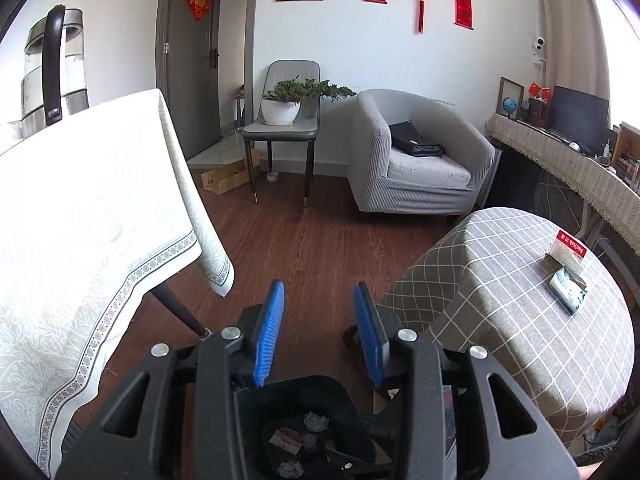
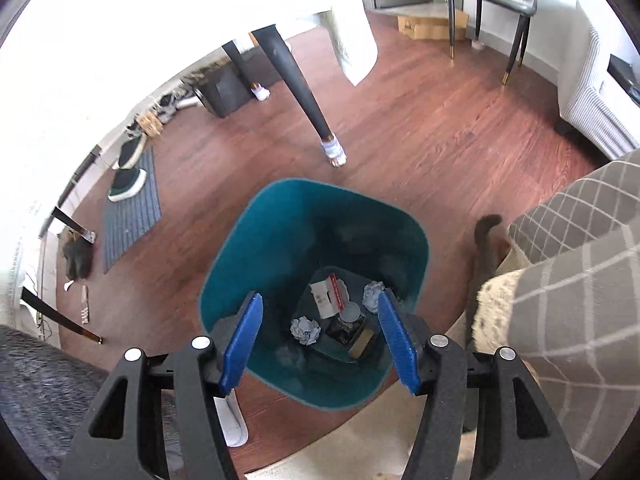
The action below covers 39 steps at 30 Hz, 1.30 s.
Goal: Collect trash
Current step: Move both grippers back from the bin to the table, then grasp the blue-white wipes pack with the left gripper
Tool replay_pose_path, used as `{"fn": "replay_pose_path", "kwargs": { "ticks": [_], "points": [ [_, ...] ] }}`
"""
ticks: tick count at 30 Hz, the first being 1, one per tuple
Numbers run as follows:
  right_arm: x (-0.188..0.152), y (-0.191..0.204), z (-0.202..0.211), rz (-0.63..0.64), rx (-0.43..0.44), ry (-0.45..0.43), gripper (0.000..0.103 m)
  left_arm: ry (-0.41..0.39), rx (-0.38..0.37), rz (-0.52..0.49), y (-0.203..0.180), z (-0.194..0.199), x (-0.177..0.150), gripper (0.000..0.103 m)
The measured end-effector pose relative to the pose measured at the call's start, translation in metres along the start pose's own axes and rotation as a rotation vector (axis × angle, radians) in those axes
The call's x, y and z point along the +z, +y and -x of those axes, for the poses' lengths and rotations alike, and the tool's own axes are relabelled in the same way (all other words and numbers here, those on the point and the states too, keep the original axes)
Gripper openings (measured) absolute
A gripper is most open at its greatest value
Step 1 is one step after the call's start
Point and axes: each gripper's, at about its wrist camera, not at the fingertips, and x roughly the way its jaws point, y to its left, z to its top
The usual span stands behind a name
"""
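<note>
Right wrist view: right gripper [image 2: 320, 338] released, empty, above teal trash bin [image 2: 280, 240] holding crumpled paper [image 2: 305, 330]. Left gripper [image 1: 319, 332] released, empty.

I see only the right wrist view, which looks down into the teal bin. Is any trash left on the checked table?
Observer: Yes. In the left wrist view a crumpled blue-white packet lies on the checked table, near its far right edge.
Operator: Is anything else beside it?
Observer: A small card with a red top strip stands just behind the packet.
Operator: Is the left gripper holding something?
Observer: No. The left gripper is open and empty, above the floor between the two tables.
Operator: What is on the white table?
Observer: A glass kettle with a black handle stands at the far end of the white table.
</note>
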Motion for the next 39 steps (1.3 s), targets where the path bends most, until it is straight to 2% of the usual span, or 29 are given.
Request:
{"fn": "replay_pose_path", "kwargs": {
  "ticks": [5,8,12,17,28,31,36,39],
  "points": [
    [-0.003,-0.007,0.051,0.022,0.036,-0.089,0.051,-0.012,-0.038,0.027,-0.023,0.006,0.013,0.041],
    [-0.006,-0.011,0.09,0.042,0.026,-0.165,0.05,-0.037,-0.045,0.019,-0.034,0.015,0.02,0.049],
    [-0.012,-0.02,0.136,0.033,-0.006,-0.254,0.047,-0.055,-0.099,0.079,-0.05,0.022,0.027,0.062],
    [-0.019,-0.046,0.173,-0.013,-0.066,-0.315,0.046,-0.068,-0.129,0.026,-0.089,0.025,0.032,0.064],
    [-0.057,-0.131,0.24,-0.149,-0.21,-0.409,0.046,-0.015,-0.2,-0.026,-0.163,0.001,0.023,0.075],
    [-0.072,-0.156,0.255,-0.198,-0.245,-0.429,0.046,0.001,-0.201,-0.035,-0.183,-0.008,0.019,0.082],
    [-0.1,-0.202,0.279,-0.285,-0.268,-0.451,0.047,0.075,-0.2,-0.04,-0.215,-0.033,0.006,0.086],
    [-0.114,-0.22,0.289,-0.323,-0.273,-0.462,0.054,0.126,-0.211,-0.05,-0.237,-0.049,-0.008,0.09]
  ]
}}
